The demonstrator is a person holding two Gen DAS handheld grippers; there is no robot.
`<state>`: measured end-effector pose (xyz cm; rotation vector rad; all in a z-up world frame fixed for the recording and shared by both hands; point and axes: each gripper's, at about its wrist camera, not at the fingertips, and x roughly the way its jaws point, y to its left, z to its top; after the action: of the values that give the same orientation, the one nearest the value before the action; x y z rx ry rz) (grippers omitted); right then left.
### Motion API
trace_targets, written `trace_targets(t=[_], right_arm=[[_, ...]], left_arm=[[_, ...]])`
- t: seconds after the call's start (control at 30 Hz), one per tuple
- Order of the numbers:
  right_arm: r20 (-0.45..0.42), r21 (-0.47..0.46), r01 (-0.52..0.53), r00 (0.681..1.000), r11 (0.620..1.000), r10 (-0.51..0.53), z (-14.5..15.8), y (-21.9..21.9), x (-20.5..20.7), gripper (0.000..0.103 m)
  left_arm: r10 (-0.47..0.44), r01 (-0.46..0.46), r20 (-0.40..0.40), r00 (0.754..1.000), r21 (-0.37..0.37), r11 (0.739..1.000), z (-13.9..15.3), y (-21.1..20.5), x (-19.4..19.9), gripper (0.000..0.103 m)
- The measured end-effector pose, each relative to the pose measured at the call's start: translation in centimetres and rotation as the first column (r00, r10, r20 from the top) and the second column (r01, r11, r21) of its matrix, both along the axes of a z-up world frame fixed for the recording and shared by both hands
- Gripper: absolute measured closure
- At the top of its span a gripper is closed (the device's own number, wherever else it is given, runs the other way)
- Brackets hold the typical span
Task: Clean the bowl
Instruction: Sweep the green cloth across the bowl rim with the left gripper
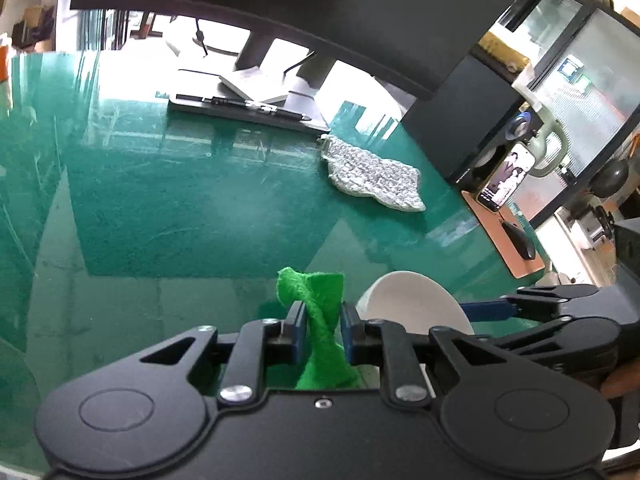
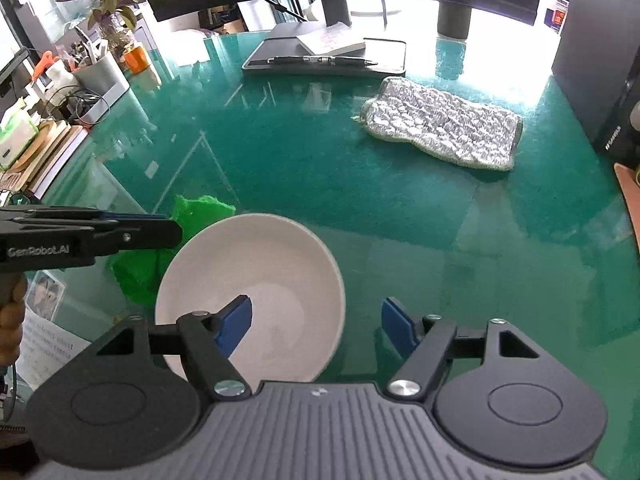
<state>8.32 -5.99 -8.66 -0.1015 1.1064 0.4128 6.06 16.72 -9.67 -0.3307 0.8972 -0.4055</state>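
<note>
Your left gripper (image 1: 323,332) has its blue-padded fingers (image 1: 297,330) clenched on a green cloth (image 1: 316,300). The cloth is bunched into a twisted strand whose long axis runs along the fingers, a crumpled tuft poking out past the tips and the rest trailing back toward the gripper body.

Your right gripper (image 2: 316,326) is released, its fingers (image 2: 236,322) spread wide. The left finger reaches over the rim into the white bowl (image 2: 256,288), while the right finger hangs outside the bowl above the tabletop (image 2: 280,168). Whether the inner pad touches the bowl's wall, you cannot tell from here.

The bowl sits on the green glass-topped tabletop, near its front edge, just in front of the right gripper. In the right wrist view its mouth opens upward, with the round inside in plain sight (it looks bare and white, with faint marks near the bottom). From the left wrist view the bowl lies just right of the cloth, partly hidden behind the gripper's linkage.

In the right wrist view, the left gripper comes in from the left edge, and the cloth hangs just beside the bowl's left rim.

Farther back on the tabletop lies a silvery scouring pad (image 2: 444,124), well apart from the bowl. Beyond it rest a dark tablet (image 2: 320,58) with a pen (image 2: 320,60) on it, below the monitor (image 1: 304,4).
</note>
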Motion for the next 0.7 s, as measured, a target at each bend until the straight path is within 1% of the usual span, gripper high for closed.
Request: trace_targets(t=[0.13, 0.2, 0.27, 0.37, 0.5, 0.53, 0.57, 0.6, 0.63, 0.67, 0.7], right_arm=[[-0.041, 0.042, 0.073, 0.997, 0.996, -0.072, -0.7, -0.2, 0.1, 0.032], [-0.022, 0.060, 0.102, 0.995, 0.993, -0.101, -0.4, -0.5, 0.0, 0.032], [0.014, 0.081, 0.113, 0.993, 0.990, -0.115, 0.3, -0.9, -0.1, 0.032], [0.044, 0.073, 0.084, 0.995, 0.994, -0.088, 0.9, -0.9, 0.0, 0.033], [0.046, 0.043, 0.024, 0.999, 0.999, -0.026, 0.7, -0.3, 0.4, 0.033], [0.046, 0.035, 0.009, 0.999, 0.999, -0.010, 0.6, -0.2, 0.5, 0.034], [0.046, 0.028, -0.007, 0.999, 1.000, 0.005, 0.5, 0.0, 0.6, 0.042], [0.046, 0.020, -0.022, 0.999, 1.000, 0.021, 0.5, 0.1, 0.8, 0.051], [0.045, 0.013, -0.037, 0.998, 0.999, 0.037, 0.4, 0.2, 0.9, 0.065], [0.046, 0.002, -0.047, 0.998, 0.999, 0.047, 0.5, 0.2, 0.7, 0.072], [0.044, -0.004, -0.053, 0.998, 0.999, 0.054, 0.6, 0.2, 0.6, 0.074]], left_arm=[[-0.001, 0.001, 0.013, 1.000, -0.008, 1.000, 0.4, 0.0, -1.1, 0.084], [0.003, -0.002, 0.020, 1.000, -0.024, 1.000, 0.7, 0.1, -1.9, 0.084], [0.005, -0.005, 0.027, 1.000, -0.031, 1.000, 1.1, 0.0, -2.6, 0.084], [0.020, -0.020, 0.032, 0.999, -0.013, 1.000, 1.4, -0.7, -3.1, 0.084], [0.070, -0.070, 0.019, 0.997, 0.019, 0.997, 1.3, -1.3, -3.1, 0.084], [0.077, -0.078, 0.019, 0.997, 0.030, 0.997, 1.3, -1.4, -3.2, 0.086], [0.088, -0.089, 0.019, 0.996, 0.057, 0.994, 1.1, -1.6, -3.4, 0.095], [0.096, -0.097, 0.016, 0.995, 0.078, 0.992, 0.9, -1.7, -3.5, 0.098], [0.097, -0.098, 0.009, 0.995, 0.084, 0.992, 0.7, -1.7, -3.7, 0.098], [0.098, -0.098, 0.008, 0.995, 0.078, 0.992, 0.7, -1.7, -4.0, 0.099], [0.098, -0.098, 0.008, 0.995, 0.072, 0.993, 0.7, -1.7, -4.3, 0.099]])
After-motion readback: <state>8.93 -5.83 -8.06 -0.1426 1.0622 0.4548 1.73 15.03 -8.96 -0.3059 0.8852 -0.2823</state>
